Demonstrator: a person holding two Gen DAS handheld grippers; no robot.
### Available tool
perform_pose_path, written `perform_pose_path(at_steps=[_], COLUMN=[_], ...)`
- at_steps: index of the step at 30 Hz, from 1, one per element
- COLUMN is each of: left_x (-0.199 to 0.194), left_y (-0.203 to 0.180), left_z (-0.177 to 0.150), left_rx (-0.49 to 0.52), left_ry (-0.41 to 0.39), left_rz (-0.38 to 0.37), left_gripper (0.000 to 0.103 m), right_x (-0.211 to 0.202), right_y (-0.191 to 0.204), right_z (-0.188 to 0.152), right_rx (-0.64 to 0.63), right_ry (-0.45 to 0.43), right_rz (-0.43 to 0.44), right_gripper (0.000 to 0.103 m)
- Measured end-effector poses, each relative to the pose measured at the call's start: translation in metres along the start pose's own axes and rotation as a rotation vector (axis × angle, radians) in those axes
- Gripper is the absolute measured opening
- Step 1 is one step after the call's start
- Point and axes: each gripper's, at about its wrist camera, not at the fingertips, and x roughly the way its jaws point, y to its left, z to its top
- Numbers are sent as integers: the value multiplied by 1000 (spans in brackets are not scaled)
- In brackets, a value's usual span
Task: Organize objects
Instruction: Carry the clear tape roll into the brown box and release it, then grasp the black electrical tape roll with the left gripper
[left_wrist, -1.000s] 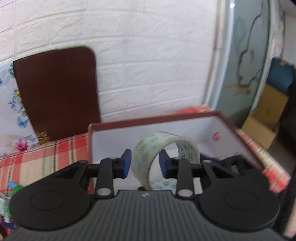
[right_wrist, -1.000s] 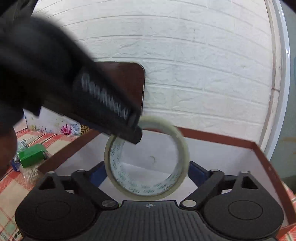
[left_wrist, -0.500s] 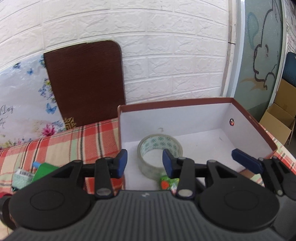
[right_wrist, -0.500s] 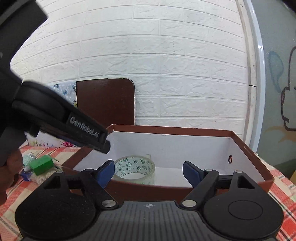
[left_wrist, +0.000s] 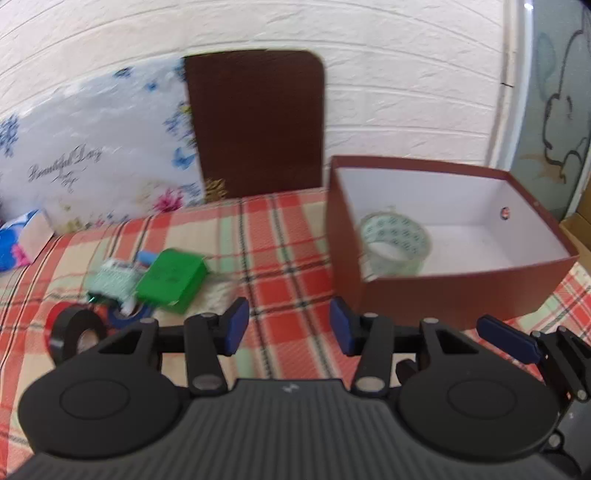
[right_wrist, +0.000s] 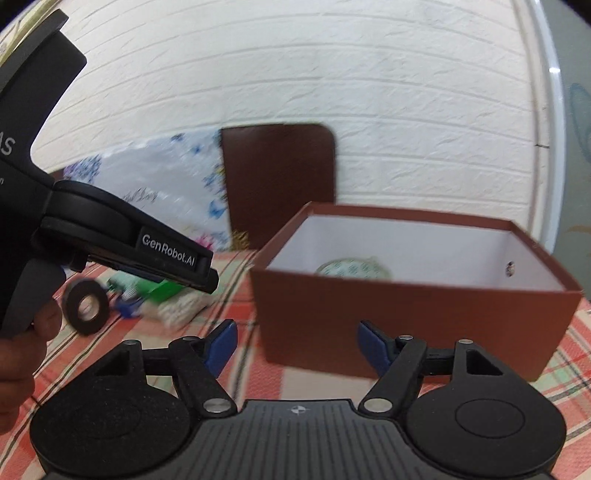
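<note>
Lying left of the brown box (left_wrist: 461, 291) on the checked cloth (left_wrist: 280, 236) are 1 black tape roll (left_wrist: 75, 334) and a green packet (left_wrist: 171, 277) (blurred); the left gripper (left_wrist: 286, 325), spread and holding nothing, is hovering nearer them than the equally unclenched right gripper (right_wrist: 295, 345). The patterned clear tape (left_wrist: 395, 240) is sitting inside that box.

left tongs (left_wrist: 288, 326) | black body, blue pads (left_wrist: 236, 325), white "GenRobot.AI" lettering
</note>
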Motion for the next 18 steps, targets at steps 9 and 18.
perform_pose_path(at_steps=[9, 18], left_x=[-7, -20], left_y=[89, 249], left_z=[-66, -148], left_rx=[-69, -402], left_ry=[3, -52], left_rz=[86, 436], left_gripper=[62, 77], right_x=[24, 60], right_y=[52, 123], right_z=[-19, 22], right_rx=[-82, -145], right_ry=[157, 153], right_rz=[125, 326], right_gripper=[71, 70])
